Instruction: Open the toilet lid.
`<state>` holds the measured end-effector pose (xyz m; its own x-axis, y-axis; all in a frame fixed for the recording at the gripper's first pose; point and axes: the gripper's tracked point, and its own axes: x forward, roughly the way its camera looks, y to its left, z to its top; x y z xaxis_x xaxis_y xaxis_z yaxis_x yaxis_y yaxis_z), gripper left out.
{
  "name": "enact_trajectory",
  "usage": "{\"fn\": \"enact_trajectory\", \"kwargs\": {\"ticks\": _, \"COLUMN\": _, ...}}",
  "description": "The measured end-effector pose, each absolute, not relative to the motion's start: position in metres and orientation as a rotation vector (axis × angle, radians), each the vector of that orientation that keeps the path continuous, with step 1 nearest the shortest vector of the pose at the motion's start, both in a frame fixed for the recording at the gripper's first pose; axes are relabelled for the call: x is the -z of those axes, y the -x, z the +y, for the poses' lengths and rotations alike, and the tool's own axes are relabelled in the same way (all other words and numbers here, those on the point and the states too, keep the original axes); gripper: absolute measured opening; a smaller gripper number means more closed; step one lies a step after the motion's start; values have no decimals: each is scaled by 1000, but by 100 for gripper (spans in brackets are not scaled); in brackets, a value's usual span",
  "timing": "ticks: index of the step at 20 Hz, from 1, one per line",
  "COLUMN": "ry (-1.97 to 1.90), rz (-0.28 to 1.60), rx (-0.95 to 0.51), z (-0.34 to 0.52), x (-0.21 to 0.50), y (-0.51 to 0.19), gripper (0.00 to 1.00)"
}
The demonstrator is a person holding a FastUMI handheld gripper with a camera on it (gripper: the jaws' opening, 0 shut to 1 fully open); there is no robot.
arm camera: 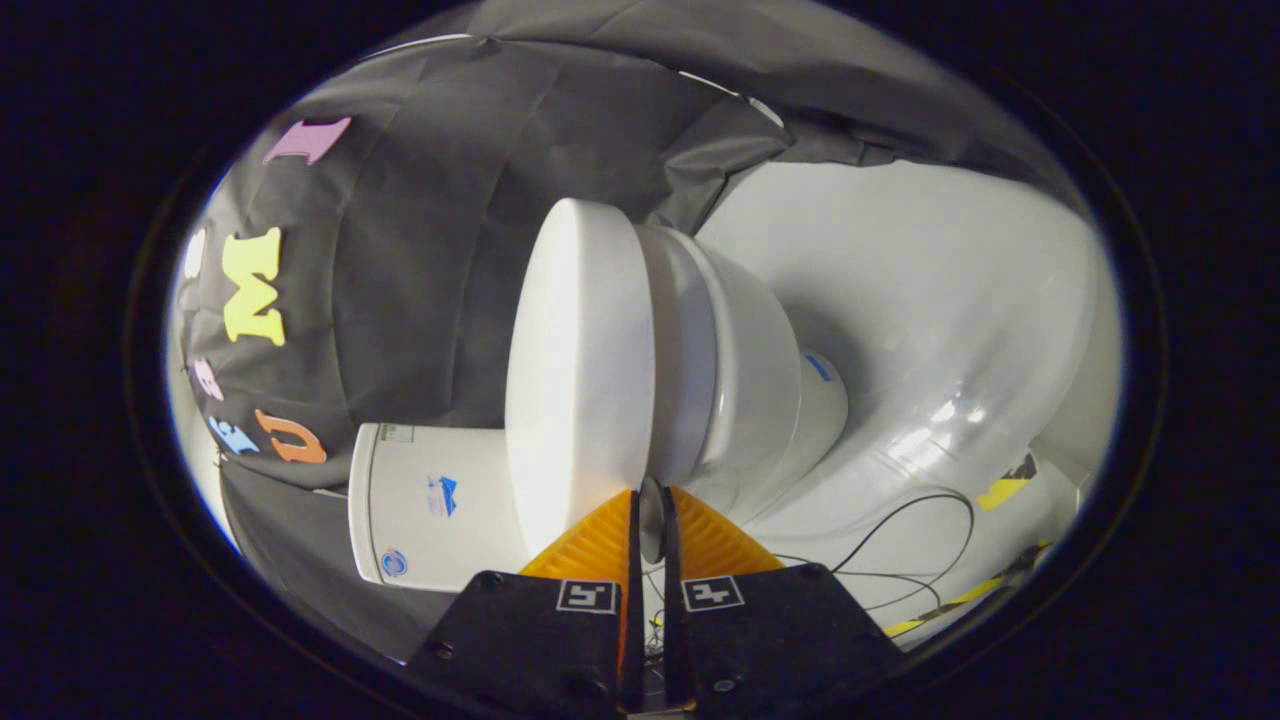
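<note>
The view is rolled on its side, so the floor lies to the right. A white toilet stands there with its lid (580, 370) lying flat on the seat (680, 350) and bowl (760, 380). The white tank (430, 510) shows behind the lid, partly hidden by it. My gripper (650, 525) is at the lid's near rim. Its two fingers are almost together, and a thin strip of that rim is pinched between the fingertips (600, 545).
A white floor (930, 300) runs under the toilet. Thin black cables (920, 520) and yellow tape marks (1000, 492) lie on it close to the gripper. The booth's black cloth wall (440, 250) hangs behind the toilet and tank.
</note>
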<state>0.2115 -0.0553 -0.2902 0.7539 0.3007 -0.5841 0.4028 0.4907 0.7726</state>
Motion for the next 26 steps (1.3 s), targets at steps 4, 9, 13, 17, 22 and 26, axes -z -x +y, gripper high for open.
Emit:
{"fn": "enact_trajectory", "kwargs": {"ticks": 4, "ry": -1063, "rz": 740, "rx": 64, "z": -53, "x": 281, "y": -209, "gripper": 11}}
{"fn": "enact_trajectory", "kwargs": {"ticks": 9, "ry": -1011, "rz": 750, "rx": 81, "z": -49, "x": 272, "y": -209, "gripper": 11}}
{"fn": "enact_trajectory", "kwargs": {"ticks": 13, "ry": -951, "rz": 760, "rx": 89, "z": -45, "x": 259, "y": -211, "gripper": 11}}
{"fn": "enact_trajectory", "kwargs": {"ticks": 17, "ry": -926, "rz": 760, "rx": 107, "z": -40, "x": 247, "y": -211, "gripper": 11}}
{"fn": "enact_trajectory", "kwargs": {"ticks": 22, "ry": -865, "rz": 765, "rx": 121, "z": -30, "x": 232, "y": -212, "gripper": 11}}
{"fn": "enact_trajectory", "kwargs": {"ticks": 26, "ry": -841, "rz": 746, "rx": 110, "z": -20, "x": 212, "y": -214, "gripper": 11}}
